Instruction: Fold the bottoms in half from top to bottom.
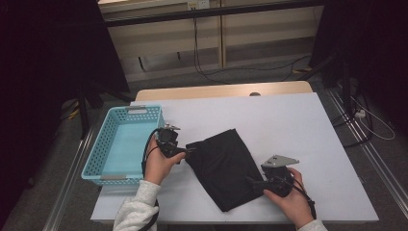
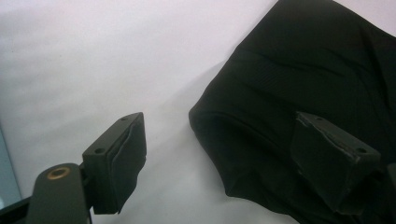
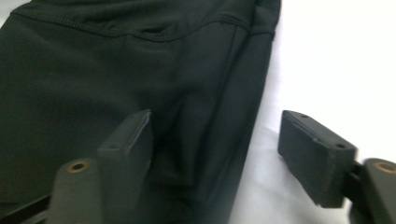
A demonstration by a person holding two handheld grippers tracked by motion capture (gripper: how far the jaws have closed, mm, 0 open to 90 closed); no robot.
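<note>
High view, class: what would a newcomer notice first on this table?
A folded black cloth lies mid-table on the white table. A hand-held gripper flanks it on each side, the left hand-held gripper and right hand-held gripper, both open at its edges. An empty light blue basket sits at the left edge.

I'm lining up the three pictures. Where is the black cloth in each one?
High view: black cloth at table centre, between both hands.
Left gripper view: fills the right side, its edge between the open jaws.
Right gripper view: covers the left and centre, its edge between the jaws.
Shared landmark: the white table.
</note>
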